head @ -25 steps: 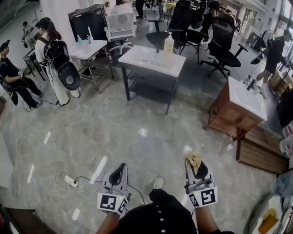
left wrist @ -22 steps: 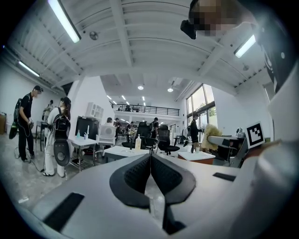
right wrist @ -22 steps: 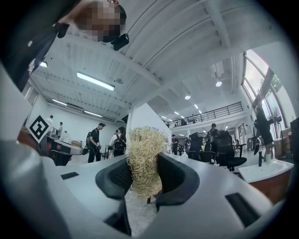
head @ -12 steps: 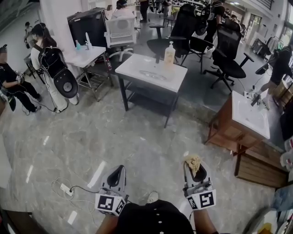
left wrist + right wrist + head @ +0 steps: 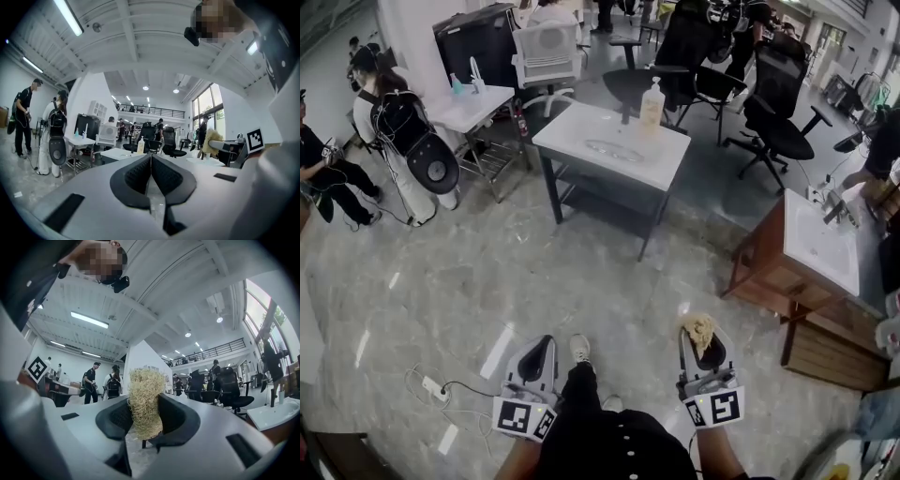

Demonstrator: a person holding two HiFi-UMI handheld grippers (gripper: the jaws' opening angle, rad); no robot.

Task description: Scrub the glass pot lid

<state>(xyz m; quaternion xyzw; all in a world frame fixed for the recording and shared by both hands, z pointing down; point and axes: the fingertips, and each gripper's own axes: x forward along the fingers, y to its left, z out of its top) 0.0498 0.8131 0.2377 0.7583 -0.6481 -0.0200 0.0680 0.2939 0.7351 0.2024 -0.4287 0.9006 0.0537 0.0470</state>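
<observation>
From the head view, the left gripper [image 5: 539, 354] and right gripper [image 5: 703, 349] sit low in the frame, aimed at the white table [image 5: 667, 148] up at centre. There the glass pot lid [image 5: 614, 150] lies as a faint oval beside a soap bottle [image 5: 652, 98], well apart from both.

In the left gripper view the jaws are pressed together on nothing.

In the right gripper view they clench a straw-coloured scrubber [image 5: 145, 401], carried ready for scrubbing, I'd say. It blocks the middle, and no lid can be made out.
</observation>
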